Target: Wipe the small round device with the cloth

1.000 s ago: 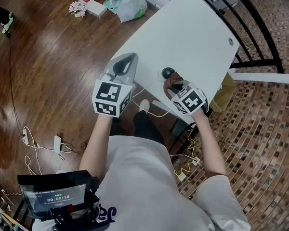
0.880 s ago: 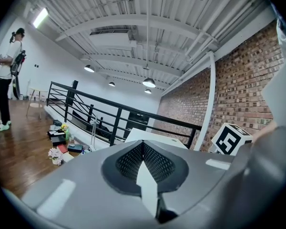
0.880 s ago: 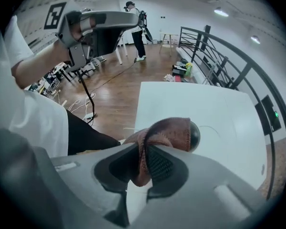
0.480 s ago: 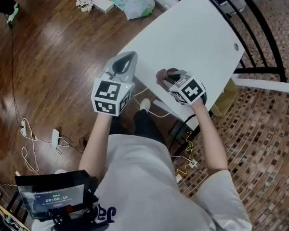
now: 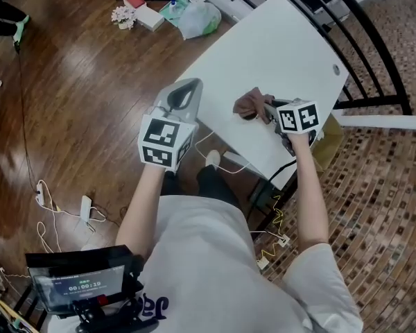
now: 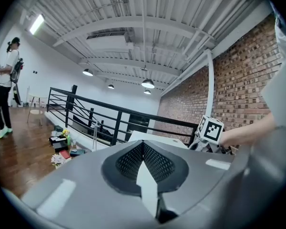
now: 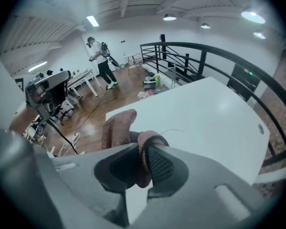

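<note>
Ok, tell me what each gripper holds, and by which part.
Right gripper clamps a bunched fold of the reddish-brown fabric cloth; left gripper holds nothing.

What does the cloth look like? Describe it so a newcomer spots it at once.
Find the big white table. Near its front edge is a crumpled reddish-brown cloth, pinched in the right tongs. It is the only soft, coloured thing on the plain white top.
</note>
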{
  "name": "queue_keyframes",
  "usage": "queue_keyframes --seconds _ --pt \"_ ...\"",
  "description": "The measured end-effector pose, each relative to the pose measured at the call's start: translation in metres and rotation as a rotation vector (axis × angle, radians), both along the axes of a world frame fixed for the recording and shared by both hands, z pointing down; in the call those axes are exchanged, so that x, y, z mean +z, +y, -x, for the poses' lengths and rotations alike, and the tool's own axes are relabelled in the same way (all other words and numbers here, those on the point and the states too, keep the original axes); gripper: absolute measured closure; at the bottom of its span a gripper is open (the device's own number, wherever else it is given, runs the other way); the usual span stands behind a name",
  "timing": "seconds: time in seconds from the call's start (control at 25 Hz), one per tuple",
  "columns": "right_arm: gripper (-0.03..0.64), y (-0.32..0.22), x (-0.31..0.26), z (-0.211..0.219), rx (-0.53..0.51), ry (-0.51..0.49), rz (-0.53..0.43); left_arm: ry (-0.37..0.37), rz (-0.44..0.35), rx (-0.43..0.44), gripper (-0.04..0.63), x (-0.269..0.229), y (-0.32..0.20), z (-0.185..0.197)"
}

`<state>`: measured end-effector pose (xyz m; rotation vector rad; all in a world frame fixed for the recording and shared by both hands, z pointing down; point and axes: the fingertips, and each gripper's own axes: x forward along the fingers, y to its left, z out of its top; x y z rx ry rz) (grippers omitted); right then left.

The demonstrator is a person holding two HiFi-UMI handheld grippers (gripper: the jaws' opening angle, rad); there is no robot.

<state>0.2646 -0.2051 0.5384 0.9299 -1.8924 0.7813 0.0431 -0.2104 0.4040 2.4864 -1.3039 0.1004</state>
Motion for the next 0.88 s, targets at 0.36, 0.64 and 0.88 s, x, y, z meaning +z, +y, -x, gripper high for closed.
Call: queue_keyframes --seconds 0.36,0.64,0.88 --pt "0.581 0.032 -0.078 -0.038 0.325 -0.106 -0.343 0.007 -0.109 0.155 0.578 -0.046 0.029 -0.024" --pt "0.581 0.118 -0.182 0.003 0.483 -0.313 -0.706 0.061 -0.158 0.294 0.578 -0.073 0.072 -0.069" --pt "0.581 0.205 -0.218 -0.014 0.616 -0.279 -1.042 0.097 -0.218 0.307 0.578 -0.091 0.124 -0.107"
